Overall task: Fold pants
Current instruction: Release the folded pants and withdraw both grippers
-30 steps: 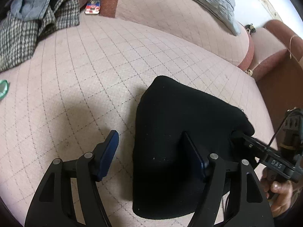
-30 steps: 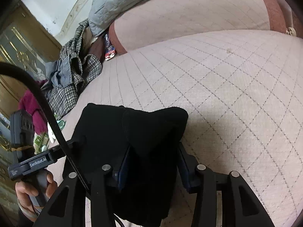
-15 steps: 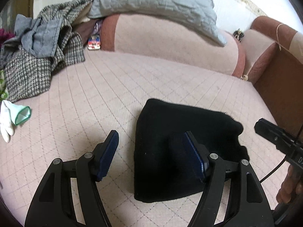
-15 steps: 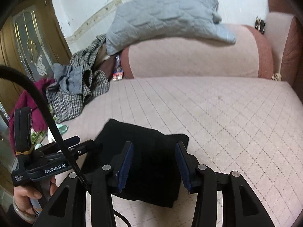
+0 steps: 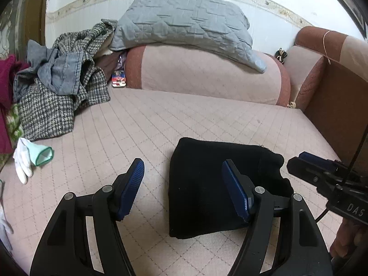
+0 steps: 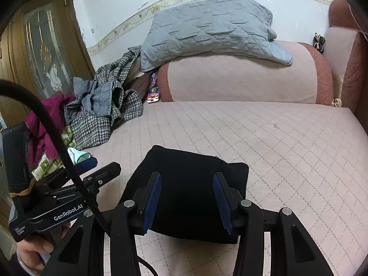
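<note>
The black pants (image 5: 202,184) lie folded into a compact rectangle on the pink quilted sofa seat (image 5: 142,128); they also show in the right wrist view (image 6: 188,184). My left gripper (image 5: 184,188) is open and empty, raised above the pants' left edge. My right gripper (image 6: 186,197) is open and empty, held above the pants' near part. The right gripper also shows at the right edge of the left wrist view (image 5: 322,172), and the left gripper at the left of the right wrist view (image 6: 92,174).
A pile of checked and denim clothes (image 5: 57,96) lies at the seat's left end, with a white glove (image 5: 25,158) in front. A grey quilted blanket (image 5: 184,25) drapes over the backrest. The brown armrest (image 5: 333,96) bounds the right side.
Both grippers have lifted up and back from the pants. The right gripper, closed around a fold of the pants a second ago, now stands clear above them. The pants lie flat and folded.
</note>
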